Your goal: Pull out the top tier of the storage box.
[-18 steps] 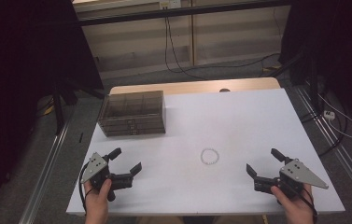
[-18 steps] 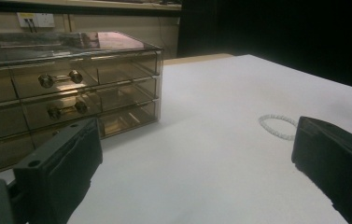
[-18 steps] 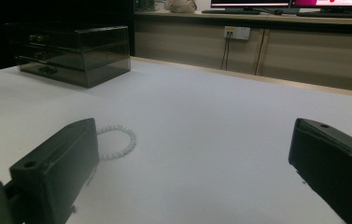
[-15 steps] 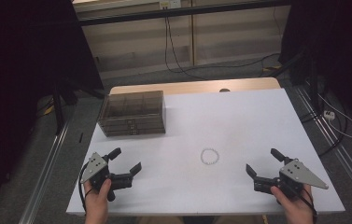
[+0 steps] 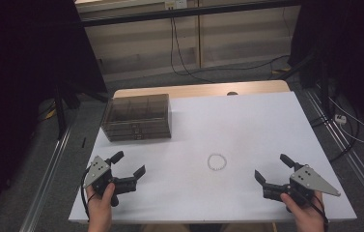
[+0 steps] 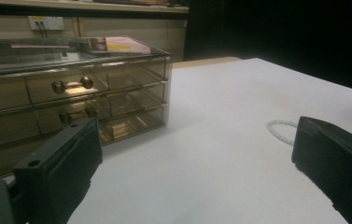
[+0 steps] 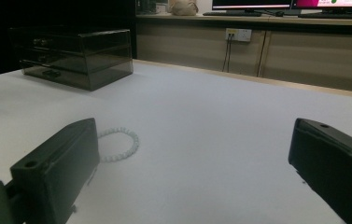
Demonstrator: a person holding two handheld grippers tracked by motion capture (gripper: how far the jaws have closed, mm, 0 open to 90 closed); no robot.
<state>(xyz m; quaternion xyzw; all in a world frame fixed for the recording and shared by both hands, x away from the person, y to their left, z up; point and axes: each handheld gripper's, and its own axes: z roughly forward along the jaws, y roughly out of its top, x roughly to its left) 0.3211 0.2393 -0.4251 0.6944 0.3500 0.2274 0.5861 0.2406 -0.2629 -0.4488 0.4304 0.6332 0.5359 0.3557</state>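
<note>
- A white bead bracelet (image 5: 217,162) is seen lying flat on the white worktop (image 5: 247,121), a little toward six o'clock of its middle; nothing touches it.
- In the right gripper view the bracelet (image 7: 117,144) is found just beyond the left-hand jaw, toward ten o'clock of the frame; in the left gripper view it (image 6: 282,131) is partly hidden behind the right-hand jaw.
- The right gripper (image 5: 274,171) is held at about four o'clock of the bracelet, near the worktop's front edge, its jaws spread wide and nothing between them.
- The left gripper (image 5: 129,163) is held at about nine o'clock of the bracelet, well apart from it, jaws likewise released and empty.
- A smoky clear drawer box (image 5: 138,116) stands at about eleven o'clock of the bracelet, all drawers shut; small metal knobs (image 6: 71,85) are made out on the drawer fronts.
- Against the pictures of half a second ago, nothing is found changed: bracelet, box and both grippers lie where they were.
- From this it is judged that the work has not yet begun; a reach for the bracelet or for a drawer is likely to be called for first.
</note>
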